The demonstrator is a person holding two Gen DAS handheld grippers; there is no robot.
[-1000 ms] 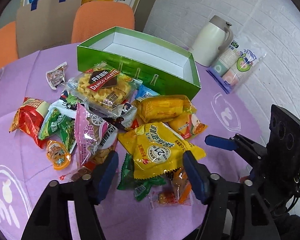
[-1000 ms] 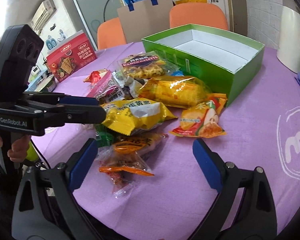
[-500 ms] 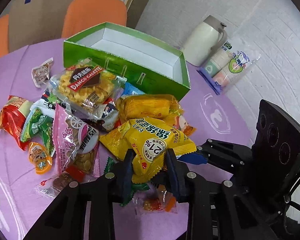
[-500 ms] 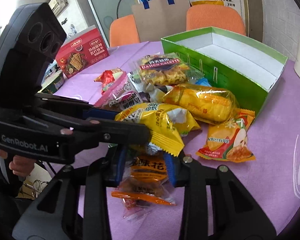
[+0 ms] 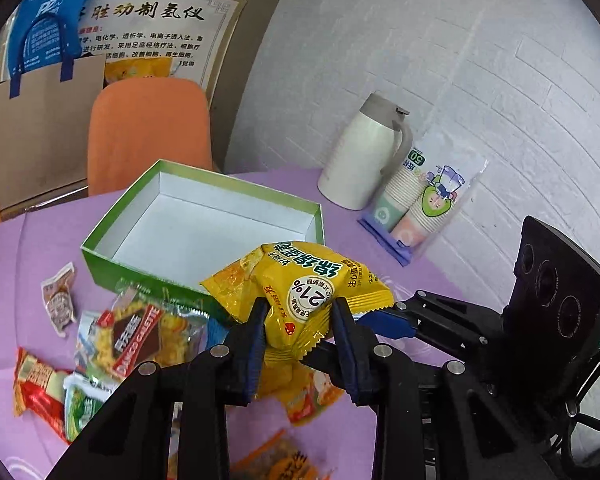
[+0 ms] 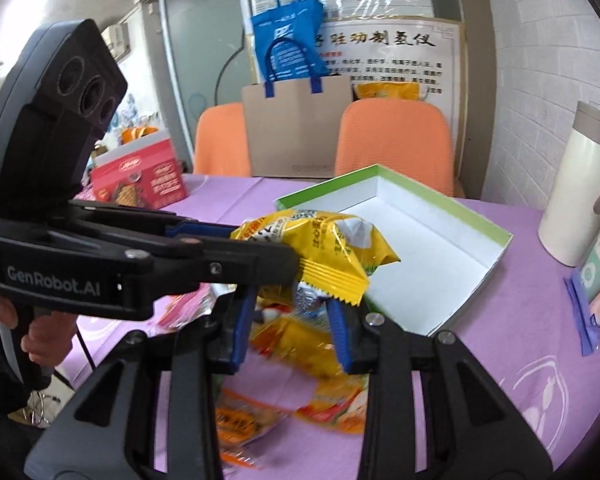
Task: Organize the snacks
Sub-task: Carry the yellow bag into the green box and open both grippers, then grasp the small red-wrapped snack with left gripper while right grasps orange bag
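Left gripper (image 5: 300, 334): my jaws are clenched on the yellow pack (image 5: 300, 288), pads pressing its lower end from both sides.
Yellow pack: lifted clear of the cloth (image 5: 4, 264), hanging in front of the green box's (image 5: 100, 256) near wall, print upside down toward my camera.
Right gripper (image 6: 290, 322): also closed on something. A crinkly wrapper (image 6: 308, 296) sits between my blue pads, but the yellow pack overlaps it and I cannot tell which snack this is.
Green box: open, white inside, nothing in it; stands on the purple cloth beyond both grippers.
Pile: remaining snacks lie on the cloth below and left of the left gripper, among them a Danco Galette bag (image 5: 140, 336), a red pack (image 5: 36, 392) and a small sachet (image 5: 58, 300) apart from the rest.
Under right gripper: orange packs (image 6: 340, 408) flat on the cloth.
Beyond box: white flask (image 5: 360, 156) and a sleeve of paper cups (image 5: 424, 204) side by side near the brick wall.
Far side: two orange chairs (image 6: 392, 140), a paper bag (image 6: 296, 124) between them, a red carton (image 6: 140, 180) at left.
Hand (image 6: 36, 336): grips the left tool's handle, seen from the right camera.
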